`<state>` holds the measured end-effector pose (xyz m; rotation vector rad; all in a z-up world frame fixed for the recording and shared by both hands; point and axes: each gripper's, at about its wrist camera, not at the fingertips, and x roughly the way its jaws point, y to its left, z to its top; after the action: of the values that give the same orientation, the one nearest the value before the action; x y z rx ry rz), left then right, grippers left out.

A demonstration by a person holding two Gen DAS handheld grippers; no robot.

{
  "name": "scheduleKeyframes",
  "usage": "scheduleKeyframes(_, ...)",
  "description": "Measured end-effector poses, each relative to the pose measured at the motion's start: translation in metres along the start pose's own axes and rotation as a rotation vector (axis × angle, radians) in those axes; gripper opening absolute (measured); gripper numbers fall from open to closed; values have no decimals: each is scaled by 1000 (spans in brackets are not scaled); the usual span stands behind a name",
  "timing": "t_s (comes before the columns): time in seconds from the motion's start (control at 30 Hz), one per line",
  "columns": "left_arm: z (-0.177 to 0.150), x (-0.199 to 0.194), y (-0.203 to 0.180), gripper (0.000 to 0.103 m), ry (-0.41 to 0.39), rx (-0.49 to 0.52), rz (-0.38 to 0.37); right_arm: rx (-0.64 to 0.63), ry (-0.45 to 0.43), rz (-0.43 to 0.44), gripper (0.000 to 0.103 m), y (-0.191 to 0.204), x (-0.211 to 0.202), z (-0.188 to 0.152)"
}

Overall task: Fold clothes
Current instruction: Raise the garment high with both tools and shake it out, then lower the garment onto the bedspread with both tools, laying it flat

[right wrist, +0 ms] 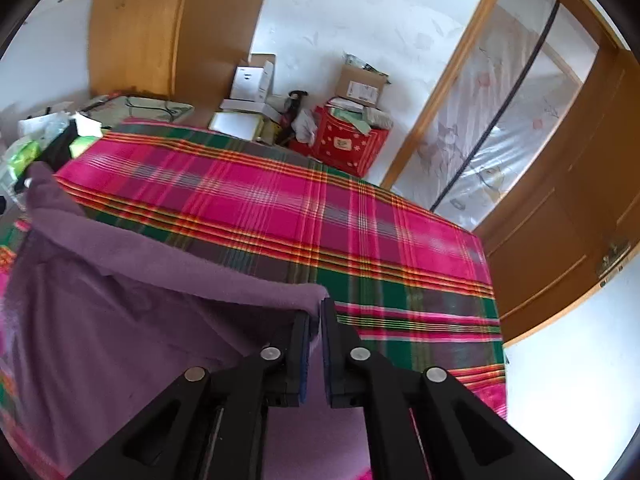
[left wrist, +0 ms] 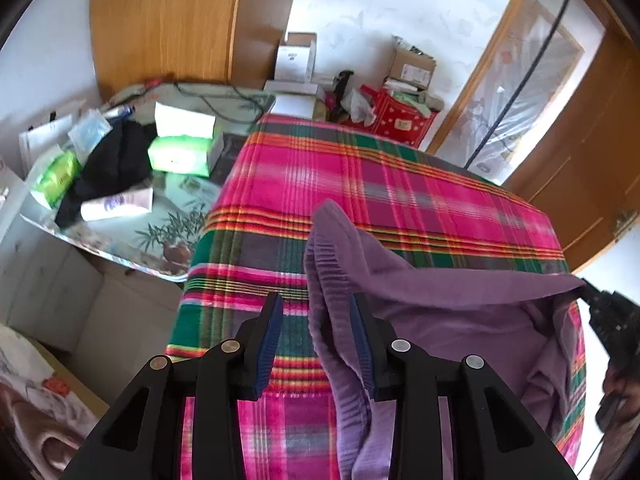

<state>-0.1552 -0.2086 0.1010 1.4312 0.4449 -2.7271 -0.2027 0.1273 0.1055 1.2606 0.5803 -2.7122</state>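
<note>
So here's where I'm at. My right gripper [right wrist: 316, 312] is pinched down on one corner of the purple fleece garment [right wrist: 120, 320], with the fabric edge squeezed between the pads and pulled up off the plaid bedspread [right wrist: 360, 220]. That side is solid.

My left gripper [left wrist: 316, 312] is another story. Its jaws stand apart with a clear gap, and the ribbed hem of the fleece [left wrist: 332, 320] is draped down between them, lying against the inner face of the right-hand finger [left wrist: 362, 344]. The other pad isn't touching cloth at all, so nothing is being squeezed there; the hem is just hanging on.

What matters for the next move is that the top edge of the garment runs as a fairly taut line from the left tongs across to the right tongs, which I can see at the far right edge of the left camera [left wrist: 600, 304]. So the long axis lies sideways between my two hands, and the body of the fleece sags below that line onto the bed in front of me. The free end rises in a peak just beyond the left fingers.

My guess is that the left hand is nearest the loose bit and has to sort out its grip before any fold across the bed works; otherwise that end probably slides off.
</note>
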Motion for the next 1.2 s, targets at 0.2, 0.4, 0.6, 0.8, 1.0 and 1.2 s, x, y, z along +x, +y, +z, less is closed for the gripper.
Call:
scheduleKeyframes(0.2, -7, -40, -15, 36, -13, 70, 36, -56, -11, -5, 18, -21, -61, 11)
scheduleKeyframes(0.4, -19, -63, -39, 36, 10, 80, 24, -155, 99, -135, 27, -12, -50, 37)
scheduleKeyframes(0.6, -45, -75, -52, 36, 46, 77, 8, -303, 238, -268, 26, 11, -13, 43)
scheduleKeyframes(0.8, -62, -87, -57, 36, 55, 98, -10, -420, 208, -197, 27, 11, -42, 28)
scheduleKeyframes(1.0, -54, -92, -73, 36, 72, 138, -14, -454, 148, -222, 27, -16, -97, 27)
scheduleKeyframes(1.2, -60, -80, -70, 36, 74, 123, -47, -425, 46, -167, 27, -28, -140, 25)
